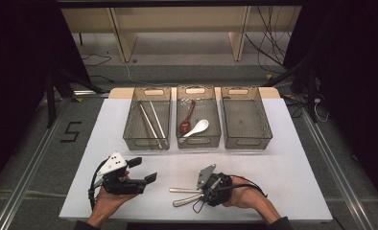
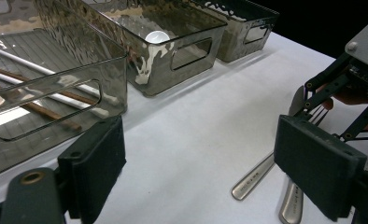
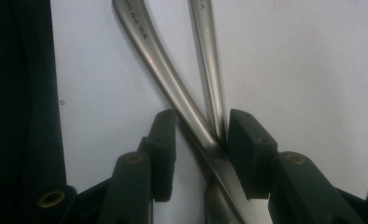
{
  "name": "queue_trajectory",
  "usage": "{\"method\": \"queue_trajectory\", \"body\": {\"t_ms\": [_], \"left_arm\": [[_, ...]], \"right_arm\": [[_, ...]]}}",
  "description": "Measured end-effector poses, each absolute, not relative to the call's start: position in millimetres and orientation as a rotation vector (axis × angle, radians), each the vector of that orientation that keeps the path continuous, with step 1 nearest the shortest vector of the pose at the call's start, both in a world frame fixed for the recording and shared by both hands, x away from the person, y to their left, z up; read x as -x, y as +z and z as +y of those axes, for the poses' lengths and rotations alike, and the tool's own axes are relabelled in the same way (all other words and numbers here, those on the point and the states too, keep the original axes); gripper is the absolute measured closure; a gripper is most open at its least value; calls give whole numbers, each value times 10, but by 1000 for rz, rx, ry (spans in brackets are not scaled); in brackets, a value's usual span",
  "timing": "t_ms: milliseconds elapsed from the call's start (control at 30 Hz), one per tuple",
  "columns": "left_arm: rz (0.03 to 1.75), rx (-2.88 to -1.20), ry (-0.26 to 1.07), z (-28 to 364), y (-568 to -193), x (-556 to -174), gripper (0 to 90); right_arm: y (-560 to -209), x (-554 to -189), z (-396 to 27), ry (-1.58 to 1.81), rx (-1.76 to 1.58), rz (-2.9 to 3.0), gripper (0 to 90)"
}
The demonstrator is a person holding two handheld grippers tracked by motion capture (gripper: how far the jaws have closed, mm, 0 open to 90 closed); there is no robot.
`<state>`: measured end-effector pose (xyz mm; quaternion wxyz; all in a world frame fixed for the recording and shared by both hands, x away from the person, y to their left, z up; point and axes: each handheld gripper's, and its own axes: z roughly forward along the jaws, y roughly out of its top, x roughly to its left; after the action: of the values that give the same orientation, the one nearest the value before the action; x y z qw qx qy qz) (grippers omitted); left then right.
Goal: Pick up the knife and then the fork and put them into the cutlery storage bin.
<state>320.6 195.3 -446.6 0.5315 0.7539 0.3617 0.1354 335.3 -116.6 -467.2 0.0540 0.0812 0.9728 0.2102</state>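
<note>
Three bins in row across upper centre of desk [image 1: 283, 158]: left bin [image 1: 147, 117] holds chopsticks [image 1: 151, 120], middle bin [image 1: 198, 116] two spoons [image 1: 192, 123], right bin [image 1: 245, 116]. Two metal utensils [image 1: 184, 195] side by side, lower centre; left gripper [image 1: 146, 170] lower left, right gripper [image 1: 207, 191] over utensils.

Left hand-held gripper [image 1: 141, 171], black with grey three-cornered top plate, held level in left hand [image 1: 111, 197], jaws wide apart. Right hand-held gripper [image 1: 200, 191] low, jaws part-closed, right hand [image 1: 239, 198] behind it.
</note>
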Motion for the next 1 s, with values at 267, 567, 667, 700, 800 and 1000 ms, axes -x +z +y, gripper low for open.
{"method": "queue_trajectory", "body": {"t_ms": [267, 567, 667, 700, 800, 1000], "left_arm": [[863, -1801, 323, 1953, -4466, -3205, 162], [860, -1808, 319, 1939, -4469, -3203, 162], [861, -1809, 319, 1944, -4470, -3205, 164], [861, -1809, 319, 1944, -4470, -3205, 164], [863, -1802, 318, 1943, -4466, -3202, 164], [864, -1801, 319, 1940, -4464, -3200, 166]], "right_arm": [[-4623, -3354, -1184, 625, -283, 2925, 738], [-4622, -3333, -1178, 563, -230, 2928, 700], [-4618, -3320, -1173, 548, -224, 2932, 702], [-4616, -3313, -1172, 534, -214, 2935, 700], [-4629, -3301, -1160, 490, -180, 2930, 672], [-4635, -3310, -1167, 497, -173, 2935, 670]]}}
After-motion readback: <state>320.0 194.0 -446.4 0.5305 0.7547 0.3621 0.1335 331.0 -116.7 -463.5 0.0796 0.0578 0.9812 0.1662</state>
